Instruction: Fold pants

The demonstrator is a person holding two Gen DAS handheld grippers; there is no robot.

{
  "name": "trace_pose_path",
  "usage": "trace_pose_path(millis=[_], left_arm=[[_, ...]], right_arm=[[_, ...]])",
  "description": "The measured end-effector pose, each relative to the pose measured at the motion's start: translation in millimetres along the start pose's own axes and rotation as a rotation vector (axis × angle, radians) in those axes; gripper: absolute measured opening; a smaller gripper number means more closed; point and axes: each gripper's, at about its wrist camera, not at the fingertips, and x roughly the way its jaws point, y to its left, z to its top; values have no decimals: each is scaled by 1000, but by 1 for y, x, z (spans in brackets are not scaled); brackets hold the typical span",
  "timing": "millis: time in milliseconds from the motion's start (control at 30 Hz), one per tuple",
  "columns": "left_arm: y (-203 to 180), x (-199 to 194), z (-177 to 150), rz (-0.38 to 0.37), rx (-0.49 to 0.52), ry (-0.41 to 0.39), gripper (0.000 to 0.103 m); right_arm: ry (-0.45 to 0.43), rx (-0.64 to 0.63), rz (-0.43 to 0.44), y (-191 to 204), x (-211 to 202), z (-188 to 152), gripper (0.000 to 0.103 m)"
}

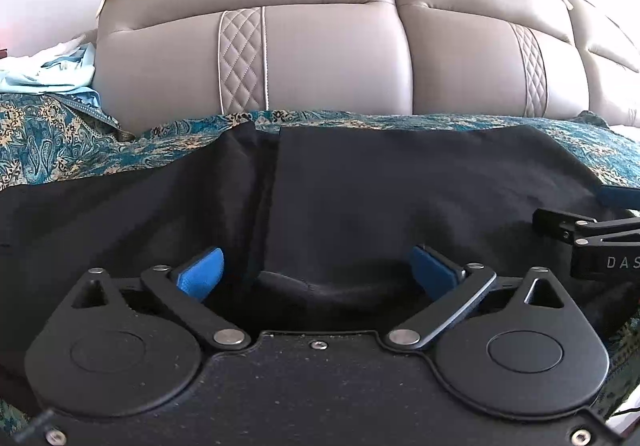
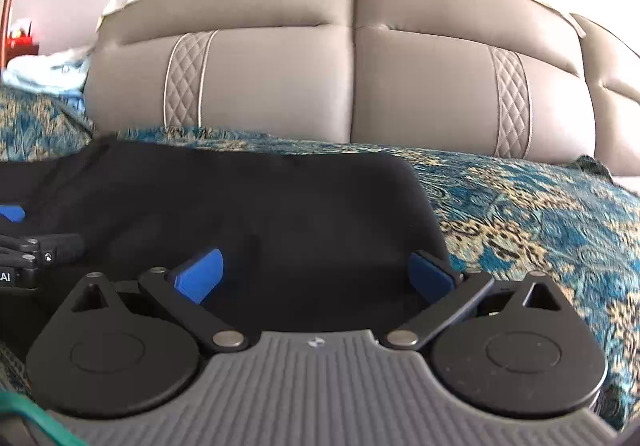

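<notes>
Bedroom setup: padded grey headboard [image 1: 320, 58] at the back, bed covered in a teal and gold patterned bedspread [image 2: 520, 214], some pale blue laundry [image 1: 48, 74] bunched off to the far left corner.

Black pants [image 1: 360, 186] spread flat across the bedspread, taking up most of the middle, far edge running close to the headboard. Seam or overlapped edge visible running top to bottom in the left wrist view, with a small puckered fold right at the near edge.

Left gripper [image 1: 316, 270] wide apart, blue pads either side of that near-edge pucker, nothing pinched yet. Right gripper [image 2: 316, 272] also spread wide, hovering over the near edge close to the rounded right-hand corner of the fabric, holding nothing. Both side by side, each visible at the margin of the other's camera.

Handling guess: thin, soft, floppy cloth, light, no stiffness at all, so likely to sag and drag between two pinch points. Dark and slightly smooth looking, maybe a bit slippery on the pads. Best bet probably grabbing the near edge at two spread points, through all layers, not just the top one.
</notes>
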Motion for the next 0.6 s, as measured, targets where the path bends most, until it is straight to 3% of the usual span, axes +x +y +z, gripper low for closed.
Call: trace_pose_path(millis=[333, 467, 600], left_arm=[[2, 1, 0, -8, -8, -5, 103], [5, -4, 9, 5, -1, 42, 100], [15, -16, 16, -3, 3, 21, 99]], right_arm=[[25, 1, 7, -1, 1, 7, 103], [41, 114, 67, -15, -8, 31, 103], [13, 178, 72, -25, -27, 69, 103]])
